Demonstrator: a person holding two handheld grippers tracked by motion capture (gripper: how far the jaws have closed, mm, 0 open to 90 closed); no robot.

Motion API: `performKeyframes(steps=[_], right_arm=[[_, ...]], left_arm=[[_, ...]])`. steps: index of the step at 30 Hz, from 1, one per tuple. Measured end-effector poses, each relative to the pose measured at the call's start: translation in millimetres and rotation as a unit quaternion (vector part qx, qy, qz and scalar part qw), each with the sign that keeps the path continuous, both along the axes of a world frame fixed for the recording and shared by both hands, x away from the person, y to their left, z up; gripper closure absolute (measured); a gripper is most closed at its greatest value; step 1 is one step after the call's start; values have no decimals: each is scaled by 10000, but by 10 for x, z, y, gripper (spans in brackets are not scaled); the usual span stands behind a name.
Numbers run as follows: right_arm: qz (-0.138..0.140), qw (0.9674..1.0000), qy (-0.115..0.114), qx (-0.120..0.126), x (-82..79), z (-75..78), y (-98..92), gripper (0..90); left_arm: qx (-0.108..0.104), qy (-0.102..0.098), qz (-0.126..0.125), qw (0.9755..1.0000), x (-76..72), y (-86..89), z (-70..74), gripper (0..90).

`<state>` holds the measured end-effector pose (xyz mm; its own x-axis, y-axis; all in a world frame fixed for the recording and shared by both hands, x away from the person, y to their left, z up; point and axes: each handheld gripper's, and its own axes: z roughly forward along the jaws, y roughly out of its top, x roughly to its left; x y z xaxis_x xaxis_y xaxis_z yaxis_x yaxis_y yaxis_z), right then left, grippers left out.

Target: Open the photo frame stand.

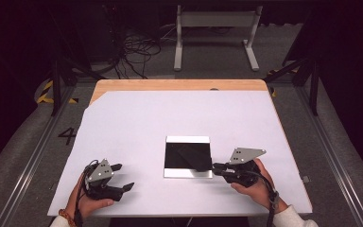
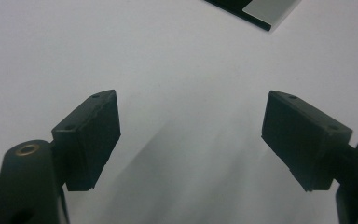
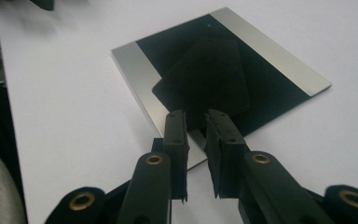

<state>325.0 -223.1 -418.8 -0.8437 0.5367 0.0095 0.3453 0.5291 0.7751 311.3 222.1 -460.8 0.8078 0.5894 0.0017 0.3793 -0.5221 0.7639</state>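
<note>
A white sheet covers most of the table, leaving a strip of bare wood along the far edge; near the middle, toward the person's side, lies a flat square plate with a black centre and silvery bands along two opposite edges; in the right gripper view a darker square piece lies on the black area, turned at an angle to the plate's edges; the right tongs rest low at the plate's near right corner, held in the right hand; in the right gripper view the jaws stand close with a narrow gap, reaching over the silvery band toward the dark piece, and whether they pinch anything I cannot tell; the left tongs, in the left hand, sit well apart from the plate, spread wide over bare white sheet; the plate's corner shows at the top of the left gripper view.
</note>
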Motion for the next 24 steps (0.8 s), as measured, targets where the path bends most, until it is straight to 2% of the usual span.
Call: performKeyframes(steps=[1,8,15,21,24], right_arm=[[-24,10000,4,-47,6,-6,0,785],[-37,10000,67,41,16,-11,-14,747],[-123,9998,92,121,22,2,-32,640],[-260,9992,265,163,54,-21,-43,540],[-310,9984,382,284,74,-41,-41,498]], left_arm=[[3,-10,-6,10000,0,0,1,201],[-4,29,-15,10000,1,-1,-4,200],[-3,25,-10,10000,-4,0,-2,200],[-2,28,-21,10000,-4,-3,-2,199],[6,22,-24,10000,-3,-5,-3,198]])
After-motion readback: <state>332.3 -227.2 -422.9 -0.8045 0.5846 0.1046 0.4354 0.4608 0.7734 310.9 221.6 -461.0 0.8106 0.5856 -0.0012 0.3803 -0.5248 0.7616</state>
